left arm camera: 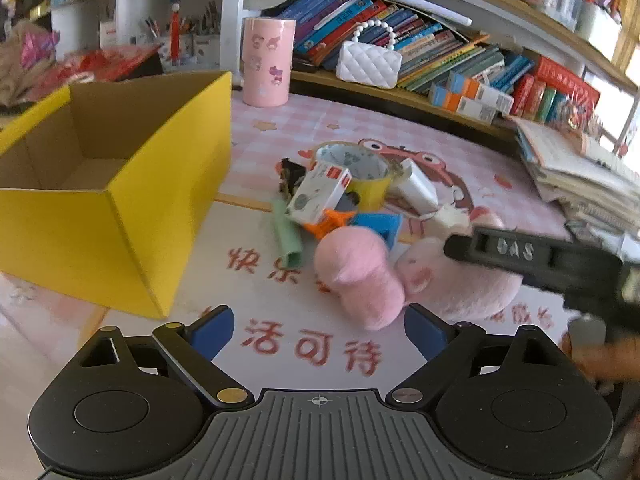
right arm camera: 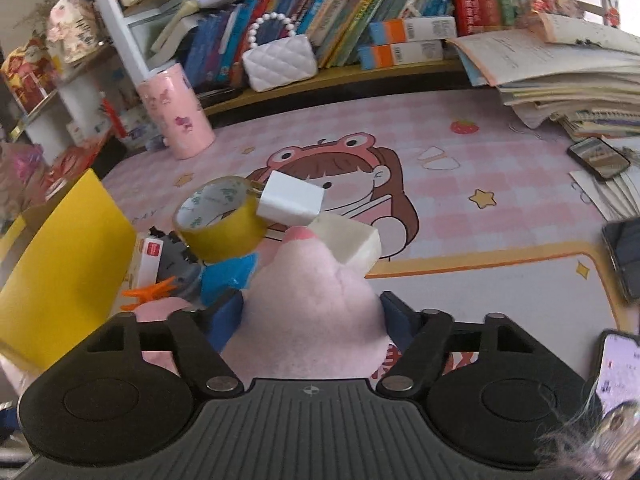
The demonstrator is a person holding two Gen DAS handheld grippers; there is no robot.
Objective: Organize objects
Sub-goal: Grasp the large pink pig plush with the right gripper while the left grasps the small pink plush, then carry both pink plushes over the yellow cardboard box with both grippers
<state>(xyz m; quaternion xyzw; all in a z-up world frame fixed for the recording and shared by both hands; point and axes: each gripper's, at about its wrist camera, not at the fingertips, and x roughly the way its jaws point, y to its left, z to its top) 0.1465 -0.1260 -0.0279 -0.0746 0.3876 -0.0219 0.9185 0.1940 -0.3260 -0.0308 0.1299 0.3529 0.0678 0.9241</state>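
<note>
A pink plush toy [right arm camera: 308, 320] lies on the pink cartoon desk mat [right arm camera: 460, 216]. My right gripper [right arm camera: 311, 312] has its blue pads pressed on both sides of the toy. In the left wrist view the toy [left arm camera: 360, 280] sits just ahead of my left gripper [left arm camera: 318, 332], which is open and holds nothing; the right gripper's black finger [left arm camera: 500, 250] lies over the toy. Behind is a heap: a yellow tape roll [right arm camera: 220, 220], a white charger [right arm camera: 290, 200], a white block [right arm camera: 348, 244], a small white box [left arm camera: 320, 192], a green tube [left arm camera: 286, 232] and an orange clip [left arm camera: 328, 220]. An open yellow box [left arm camera: 108, 200] stands at the left.
A pink cylinder holder [left arm camera: 268, 60] and a white quilted bag [left arm camera: 368, 64] stand at the back under a shelf of books. A stack of books and papers [right arm camera: 568, 80] fills the right side. Two phones [right arm camera: 598, 158] [right arm camera: 624, 256] lie near the right edge.
</note>
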